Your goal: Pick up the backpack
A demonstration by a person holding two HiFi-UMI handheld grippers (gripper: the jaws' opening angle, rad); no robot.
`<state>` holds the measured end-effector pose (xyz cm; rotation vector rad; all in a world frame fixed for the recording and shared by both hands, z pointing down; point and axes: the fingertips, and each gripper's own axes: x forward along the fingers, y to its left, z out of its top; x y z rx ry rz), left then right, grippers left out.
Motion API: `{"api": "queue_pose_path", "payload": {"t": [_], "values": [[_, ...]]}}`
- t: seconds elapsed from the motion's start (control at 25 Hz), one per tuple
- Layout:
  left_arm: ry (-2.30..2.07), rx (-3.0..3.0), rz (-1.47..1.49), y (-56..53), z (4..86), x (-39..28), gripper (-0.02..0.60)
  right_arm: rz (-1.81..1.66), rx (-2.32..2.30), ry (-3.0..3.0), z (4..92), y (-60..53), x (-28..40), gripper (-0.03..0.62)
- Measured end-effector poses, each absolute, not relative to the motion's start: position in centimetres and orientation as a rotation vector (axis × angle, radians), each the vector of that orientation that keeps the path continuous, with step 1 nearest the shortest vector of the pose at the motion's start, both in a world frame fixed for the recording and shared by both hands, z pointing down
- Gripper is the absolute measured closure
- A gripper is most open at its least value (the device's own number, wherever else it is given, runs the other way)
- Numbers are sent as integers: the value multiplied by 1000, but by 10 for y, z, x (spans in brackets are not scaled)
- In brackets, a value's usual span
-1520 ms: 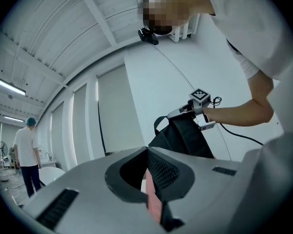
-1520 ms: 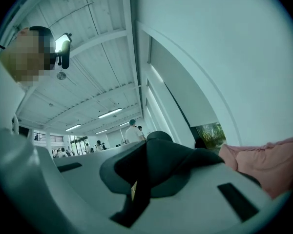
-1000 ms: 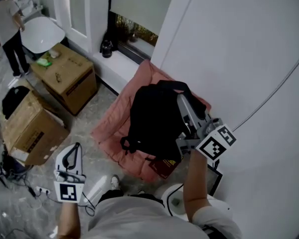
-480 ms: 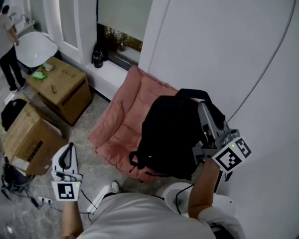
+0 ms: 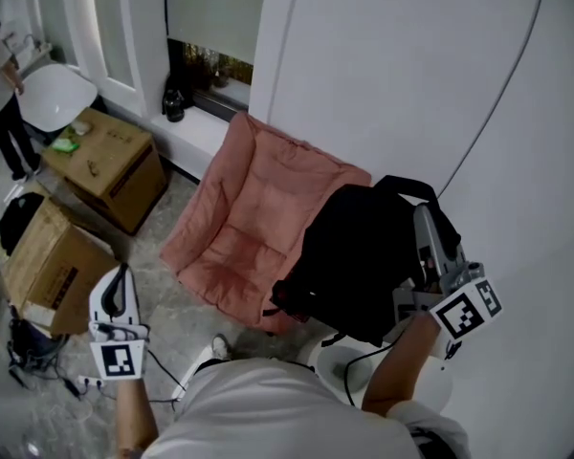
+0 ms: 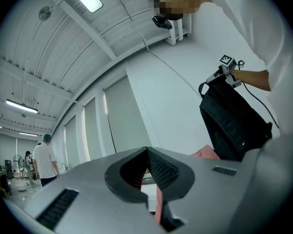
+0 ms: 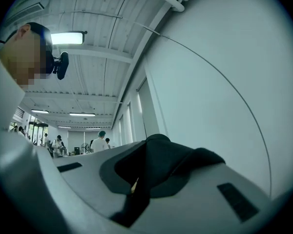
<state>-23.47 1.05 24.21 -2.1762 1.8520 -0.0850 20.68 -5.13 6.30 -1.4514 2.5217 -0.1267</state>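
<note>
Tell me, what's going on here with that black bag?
A person holds a gripper in each hand. The right gripper has its jaws shut on the top strap of the black backpack, which hangs in the air by the white wall, above the pink cushion. The left gripper is shut and empty, held low.

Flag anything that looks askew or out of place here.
The pink cushion slumps rumpled, partly up the wall, partly on the floor. Otherwise nothing odd: the backpack hangs from the right gripper.
</note>
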Motion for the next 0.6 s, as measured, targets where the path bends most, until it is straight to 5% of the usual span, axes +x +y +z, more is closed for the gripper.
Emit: {"api": "queue_pose_path", "payload": {"t": [0.6], "values": [[1811, -2189, -107, 21, 235, -195, 566, -223, -1565, 2432, 91, -32, 268, 563]]}}
